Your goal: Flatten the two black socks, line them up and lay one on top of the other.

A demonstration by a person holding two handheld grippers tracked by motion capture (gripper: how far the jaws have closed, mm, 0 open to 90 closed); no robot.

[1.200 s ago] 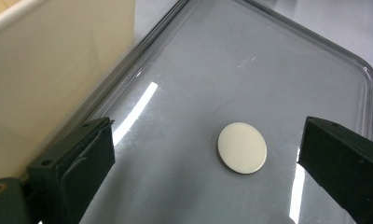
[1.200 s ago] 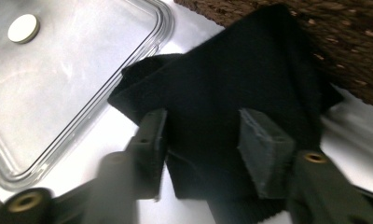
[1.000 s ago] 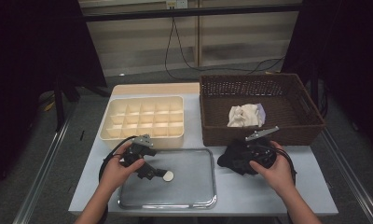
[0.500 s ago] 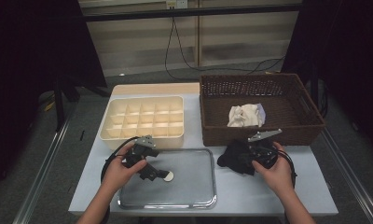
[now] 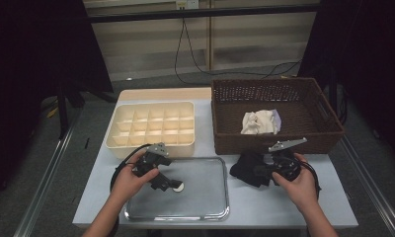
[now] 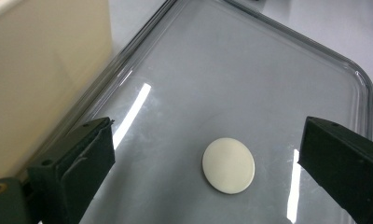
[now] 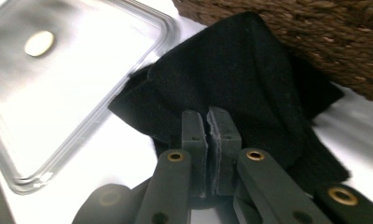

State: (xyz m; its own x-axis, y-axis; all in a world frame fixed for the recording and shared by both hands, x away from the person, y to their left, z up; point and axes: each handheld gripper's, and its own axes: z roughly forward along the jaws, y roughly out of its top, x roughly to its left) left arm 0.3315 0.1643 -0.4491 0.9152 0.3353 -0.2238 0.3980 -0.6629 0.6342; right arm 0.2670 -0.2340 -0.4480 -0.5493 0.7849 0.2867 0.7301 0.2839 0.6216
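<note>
The right gripper (image 7: 211, 122) has just been closing; its jaws now stand pressed together at the near edge of one black cloth (image 7: 240, 88). Whether a fold of that cloth is pinched between the pads cannot be told. The cloth lies crumpled on the table (image 5: 284, 202), just beside the tray's right rim and against the front wall of the one brown wicker basket (image 5: 329, 133). In the high view its longer spread runs roughly left to right along the basket's front, and one corner points toward the tray.

The left gripper (image 6: 208, 154) hovers over the one clear tray (image 6: 352, 74) with its jaws wide apart, and the single white disc (image 6: 228, 164) lies flat on the tray floor between them, untouched.

Behind the tray stands one cream divided box (image 5: 151, 129). Inside the basket lies one pale crumpled cloth (image 5: 258, 122).
</note>
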